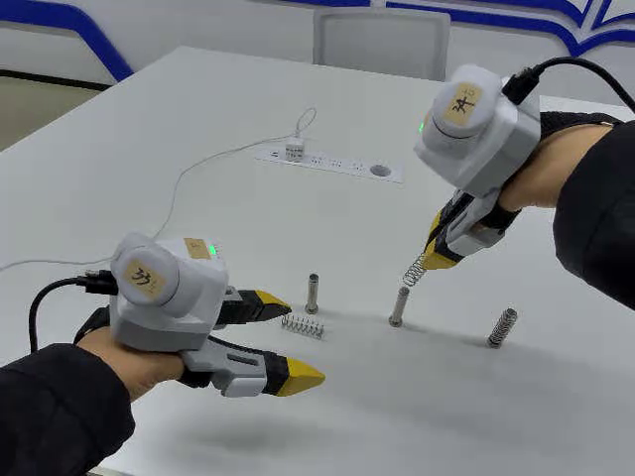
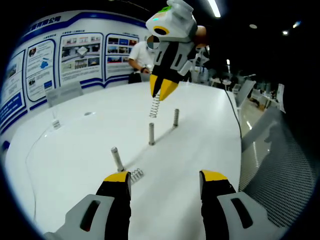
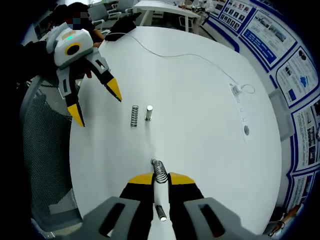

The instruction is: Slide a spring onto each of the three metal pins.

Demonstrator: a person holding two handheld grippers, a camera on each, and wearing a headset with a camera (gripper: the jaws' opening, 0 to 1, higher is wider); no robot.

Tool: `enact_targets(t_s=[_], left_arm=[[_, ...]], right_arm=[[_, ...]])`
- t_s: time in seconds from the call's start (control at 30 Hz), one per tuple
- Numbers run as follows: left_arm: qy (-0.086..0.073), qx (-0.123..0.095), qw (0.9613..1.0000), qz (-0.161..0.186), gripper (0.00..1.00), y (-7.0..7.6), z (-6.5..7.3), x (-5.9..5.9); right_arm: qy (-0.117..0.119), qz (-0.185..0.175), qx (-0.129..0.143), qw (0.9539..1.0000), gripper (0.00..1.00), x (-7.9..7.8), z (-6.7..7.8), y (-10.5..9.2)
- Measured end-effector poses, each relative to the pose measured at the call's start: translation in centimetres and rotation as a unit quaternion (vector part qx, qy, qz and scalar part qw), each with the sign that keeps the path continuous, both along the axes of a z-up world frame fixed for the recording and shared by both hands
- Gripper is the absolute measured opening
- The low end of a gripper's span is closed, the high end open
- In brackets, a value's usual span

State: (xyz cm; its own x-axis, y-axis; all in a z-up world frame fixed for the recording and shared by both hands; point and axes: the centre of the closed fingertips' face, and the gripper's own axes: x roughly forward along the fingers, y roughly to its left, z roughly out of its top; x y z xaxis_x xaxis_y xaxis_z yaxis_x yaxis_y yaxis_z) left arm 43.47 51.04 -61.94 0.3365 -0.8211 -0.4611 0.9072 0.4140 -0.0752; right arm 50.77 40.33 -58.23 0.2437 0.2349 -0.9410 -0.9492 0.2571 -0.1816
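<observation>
Between the right gripper's (image 1: 434, 260) jaws sits a spring (image 1: 415, 269), pinched tight just above the middle pin (image 1: 399, 306). The left gripper's (image 1: 298, 339) jaws gape wide, a second spring (image 1: 303, 325) on the surface (image 1: 446, 407) by one tip.

broad white tabletop (image 1: 119, 159) | white wall with blue curved stripes (image 1: 60, 30) | blue-framed poster panels (image 2: 75, 50) | grey mesh chair (image 3: 42, 130) | lit ceiling strip light (image 2: 216, 7)

It was an office meeting room — a long white conference table (image 1: 149, 129) with a socket strip (image 1: 327, 162) on it, a mesh office chair (image 2: 280, 172) right of the left gripper (image 2: 165, 176) jaws, and blue-trimmed display boards (image 2: 75, 52) on the wall far ahead and left of them.
</observation>
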Motion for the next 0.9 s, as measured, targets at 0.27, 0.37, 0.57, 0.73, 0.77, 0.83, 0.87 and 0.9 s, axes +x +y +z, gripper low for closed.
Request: enact_targets(t_s=[0.27, 0.37, 0.57, 0.73, 0.77, 0.83, 0.87, 0.9], left_arm=[[0.001, -0.003, 1.0, 0.002, 0.57, 0.1, 0.0, 0.0], [0.001, -0.002, 1.0, 0.003, 0.57, 0.2, 0.0, 0.1], [0.001, -0.003, 1.0, 0.002, 0.56, 0.2, 0.1, 0.1], [0.0, -0.006, 1.0, 0.005, 0.56, 0.2, 0.3, 0.2], [0.0, -0.006, 1.0, 0.005, 0.56, 0.3, 0.2, 0.2], [0.0, -0.006, 1.0, 0.005, 0.56, 0.3, 0.2, 0.2], [0.0, -0.006, 1.0, 0.005, 0.56, 0.3, 0.2, 0.2], [0.0, -0.006, 1.0, 0.004, 0.56, 0.3, 0.2, 0.2]], right_arm=[[0.019, 0.011, -0.021, 0.9995, 0.11, -0.1, -1.3, 0.5], [0.021, 0.013, -0.022, 0.9994, 0.11, 0.0, -1.2, 0.7], [0.024, 0.02, -0.044, 0.9985, 0.11, 0.0, -1.1, 0.7], [0.024, 0.024, -0.06, 0.9976, 0.11, 0.0, -1.4, 0.5], [0.025, 0.024, -0.06, 0.9976, 0.11, 0.0, -1.4, 0.5], [0.029, 0.026, -0.061, 0.9974, 0.11, 0.0, -1.6, 0.7], [0.03, 0.026, -0.063, 0.9972, 0.11, 0.0, -1.7, 0.7], [0.032, 0.026, -0.066, 0.997, 0.11, 0.0, -2.0, 0.7]])
